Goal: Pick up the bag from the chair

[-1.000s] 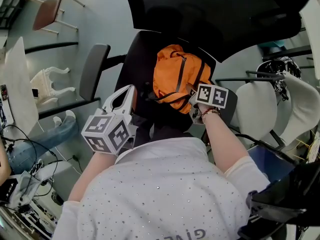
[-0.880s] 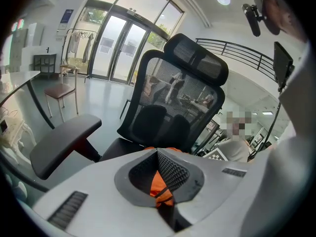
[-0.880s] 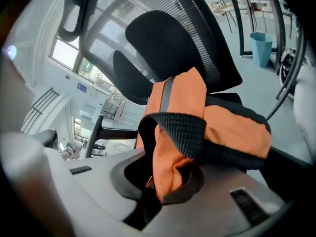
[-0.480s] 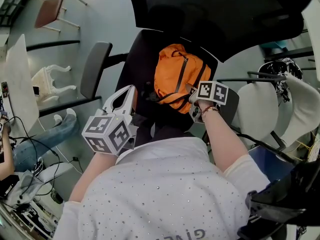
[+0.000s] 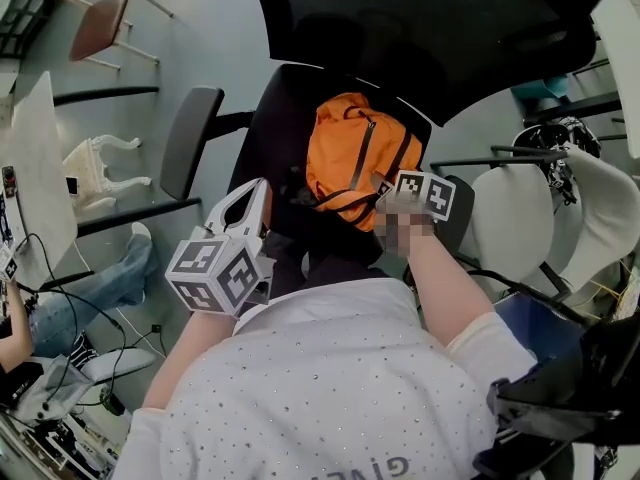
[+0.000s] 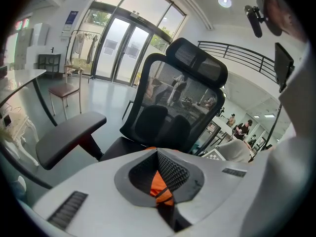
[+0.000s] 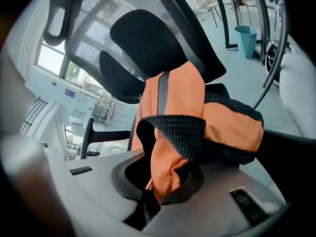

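- orange bag point(image 5: 352, 158) sits on the seat of the black office chair point(image 5: 262, 138), leaning on the backrest; its contents don't show
- right gripper point(image 5: 382, 192): jaws pinched on a fold of the bag's fabric
- left gripper point(image 5: 260, 186): jaws together, nothing in them, near the bag's left side

Brown-seat chair point(image 5: 98, 23) at 11 o'clock. White ornate stool point(image 5: 100, 163) at 9 o'clock, beside white tabletop point(image 5: 40, 173). Seated person's jeans-clad legs point(image 5: 85, 293) at 8 o'clock. White shell chair point(image 5: 515, 223) at 3 o'clock. Teal bin point(image 5: 542, 93) at 2 o'clock.
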